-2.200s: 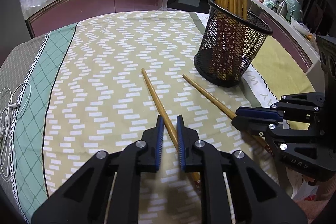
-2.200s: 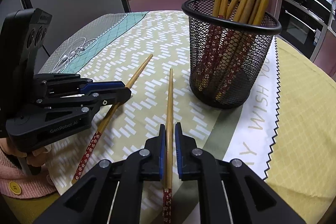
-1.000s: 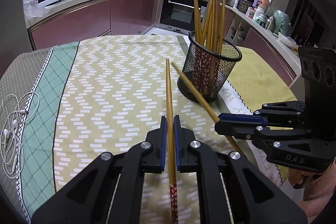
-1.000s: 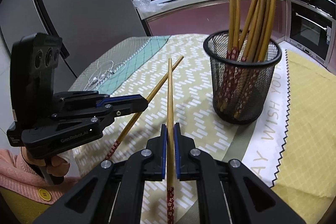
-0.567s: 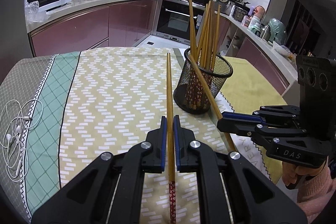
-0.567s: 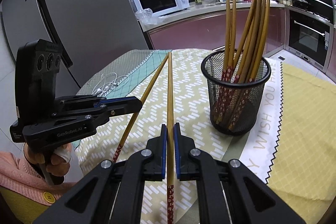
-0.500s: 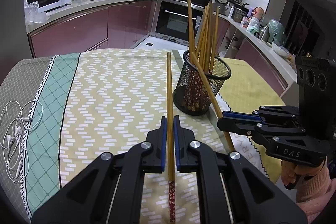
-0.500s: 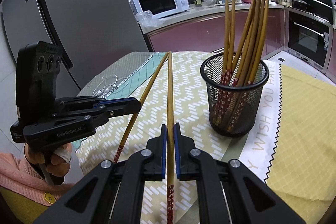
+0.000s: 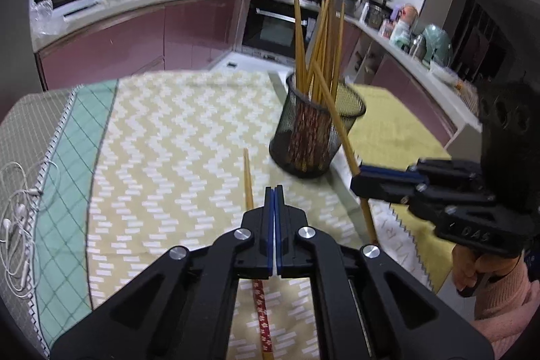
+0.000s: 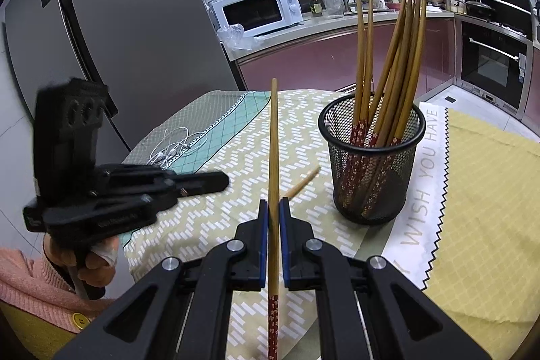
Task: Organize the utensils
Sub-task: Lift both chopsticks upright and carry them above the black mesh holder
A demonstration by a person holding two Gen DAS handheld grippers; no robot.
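My right gripper (image 10: 274, 204) is shut on a bamboo chopstick (image 10: 273, 140), which points up and away over the table, its red patterned end towards me. My left gripper (image 9: 274, 189) is shut with its blue pads pressed together and nothing between them. Under it a second chopstick (image 9: 248, 184) lies loose on the tablecloth; its tip (image 10: 302, 182) shows in the right wrist view. A black mesh cup (image 9: 317, 137) (image 10: 371, 177) holds several upright chopsticks. In the left wrist view the right gripper (image 9: 357, 179) hovers beside the cup with its chopstick (image 9: 367, 220).
White earphones (image 9: 17, 218) (image 10: 175, 147) lie near the table's left edge. A white cloth strip (image 10: 422, 191) with lettering runs past the cup. Hands in pink sleeves (image 9: 499, 309) hold both grippers. Kitchen counters, a microwave (image 10: 260, 10) and a fridge stand beyond the table.
The chopstick that my left gripper held has slipped out and now lies on the tablecloth, and those jaws have met. My right gripper still holds its chopstick.
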